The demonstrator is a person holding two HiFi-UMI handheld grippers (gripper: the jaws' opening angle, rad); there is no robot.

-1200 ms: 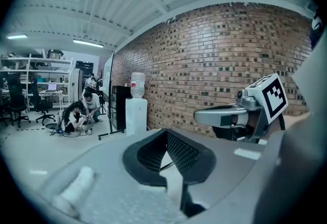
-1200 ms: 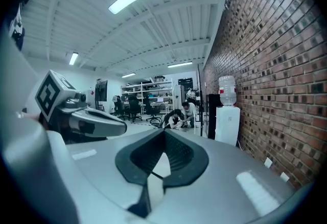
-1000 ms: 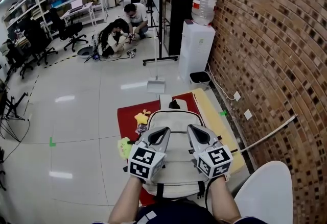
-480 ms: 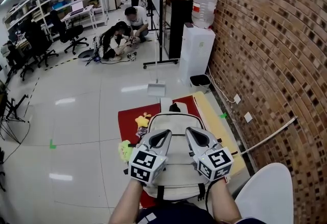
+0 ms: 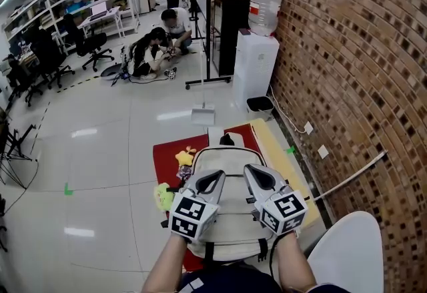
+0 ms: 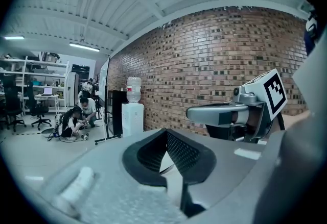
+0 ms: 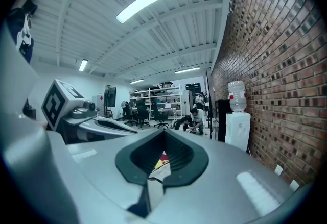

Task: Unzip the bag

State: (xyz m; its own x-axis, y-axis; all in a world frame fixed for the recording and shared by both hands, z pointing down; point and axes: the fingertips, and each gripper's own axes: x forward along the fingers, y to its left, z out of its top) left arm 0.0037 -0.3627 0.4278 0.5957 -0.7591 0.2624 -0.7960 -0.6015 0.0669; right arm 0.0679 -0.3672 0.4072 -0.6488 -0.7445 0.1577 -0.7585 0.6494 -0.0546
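Observation:
A beige backpack lies flat on a red mat on the floor, its black top handle pointing away from me. Both grippers hover over its middle, side by side, and aim forward. My left gripper is shut with nothing between its jaws, and its closed tips point out at the room. My right gripper is shut and empty as well. Each gripper view shows the other gripper beside it. The zipper pull is not visible.
A yellow star toy and a yellow-green toy lie on the mat's left. A pale foam board runs along the brick wall. A water dispenser, a dustpan and crouching people are farther off. A white round surface is at lower right.
Almost nothing: both grippers stay shut over the bag, and the head view has shifted slightly.

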